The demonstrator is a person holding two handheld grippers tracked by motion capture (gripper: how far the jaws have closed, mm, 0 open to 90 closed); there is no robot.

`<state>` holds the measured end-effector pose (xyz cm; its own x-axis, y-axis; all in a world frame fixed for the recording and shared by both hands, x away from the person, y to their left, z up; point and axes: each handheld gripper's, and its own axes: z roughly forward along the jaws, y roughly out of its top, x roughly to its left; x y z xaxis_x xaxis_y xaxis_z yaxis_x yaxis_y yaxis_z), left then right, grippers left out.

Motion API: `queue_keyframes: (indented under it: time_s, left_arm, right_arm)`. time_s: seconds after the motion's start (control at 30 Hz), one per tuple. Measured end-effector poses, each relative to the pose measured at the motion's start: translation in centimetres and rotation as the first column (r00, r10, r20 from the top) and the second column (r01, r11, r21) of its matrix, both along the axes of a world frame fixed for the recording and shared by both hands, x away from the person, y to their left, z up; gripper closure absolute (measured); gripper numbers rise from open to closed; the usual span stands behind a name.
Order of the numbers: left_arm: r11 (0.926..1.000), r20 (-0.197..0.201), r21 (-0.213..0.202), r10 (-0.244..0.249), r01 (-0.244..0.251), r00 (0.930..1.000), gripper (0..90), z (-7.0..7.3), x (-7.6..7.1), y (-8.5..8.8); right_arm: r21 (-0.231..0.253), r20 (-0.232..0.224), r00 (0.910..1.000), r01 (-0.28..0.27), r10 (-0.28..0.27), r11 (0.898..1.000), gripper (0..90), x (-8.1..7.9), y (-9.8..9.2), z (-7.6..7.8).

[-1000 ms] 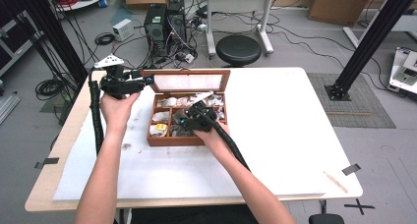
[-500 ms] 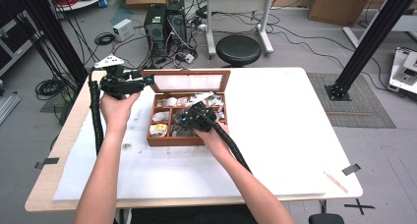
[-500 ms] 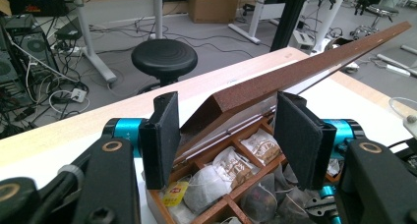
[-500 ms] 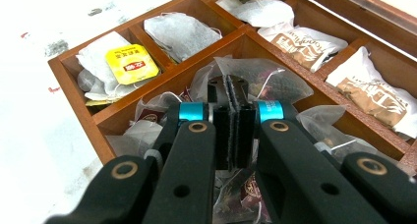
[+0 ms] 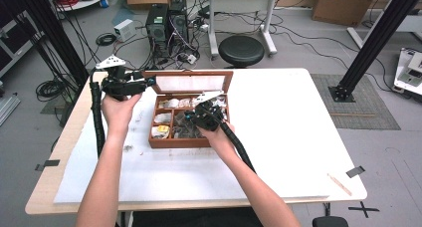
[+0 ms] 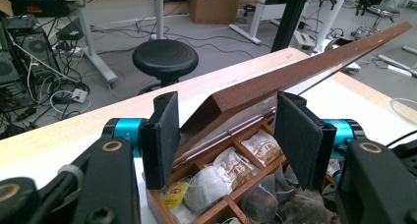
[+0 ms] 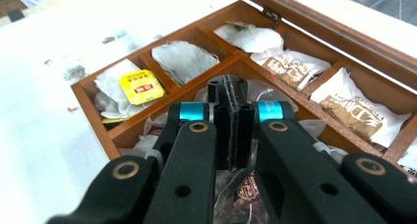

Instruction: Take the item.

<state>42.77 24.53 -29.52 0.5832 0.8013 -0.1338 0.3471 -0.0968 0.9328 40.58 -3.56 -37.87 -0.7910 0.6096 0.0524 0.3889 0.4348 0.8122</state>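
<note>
A brown wooden tea box point(image 5: 158, 143) stands on the white table cover, its compartments holding tea bags, one with a yellow label point(image 7: 141, 84). Its lid point(image 6: 305, 71) is raised and leans over the box. My left gripper point(image 6: 226, 135) holds the lid at its left corner, one pad on each side of the tilted panel; in the high view this gripper point(image 5: 148, 81) is at the lid's left end. My right gripper point(image 7: 230, 89) has just been closing and is shut above a middle compartment of clear-wrapped bags. I see nothing between its pads. It reaches in from the box's right point(image 5: 193, 118).
The white cover point(image 5: 288, 137) stretches wide to the right and front of the box. Beyond the table's far edge are a black stool point(image 5: 241, 50), computer towers point(image 5: 166, 23) and floor cables. A black frame post point(image 5: 378, 38) stands far right.
</note>
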Motion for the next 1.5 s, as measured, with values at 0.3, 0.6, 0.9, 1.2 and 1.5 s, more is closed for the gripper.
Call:
queue_keyframes:
  time_s: [0.3,0.6,0.9,1.2,1.5]
  left_arm:
    - [1.0000,-0.001,-0.001,0.000,0.000,1.0000,43.3,0.0,0.0,0.0]
    - [1.0000,0.000,-0.002,0.002,-0.002,1.0000,43.3,0.0,0.0,0.0]
    - [0.9999,0.001,0.012,0.008,-0.008,1.0000,42.9,0.4,0.1,-0.2]
    - [0.9999,-0.003,0.008,0.014,-0.014,0.9999,43.0,0.5,0.2,-0.2]
    - [0.9998,-0.003,0.007,0.016,-0.016,0.9999,43.0,0.6,0.4,-0.3]
  right_arm:
    - [0.040,0.018,0.9996,-0.023,0.023,0.999,90.0,-0.6,-0.6,1.1]
    - [0.067,0.047,0.9974,-0.058,0.055,0.996,90.0,-1.8,-1.4,2.5]
    - [0.080,0.074,0.9950,-0.073,0.067,0.994,90.0,-2.7,-2.9,3.9]
    - [0.108,0.099,0.9937,-0.064,0.053,0.992,90.0,-3.5,-5.6,5.1]
    - [0.137,0.126,0.9917,-0.043,0.026,0.990,90.0,-4.0,-8.5,6.0]
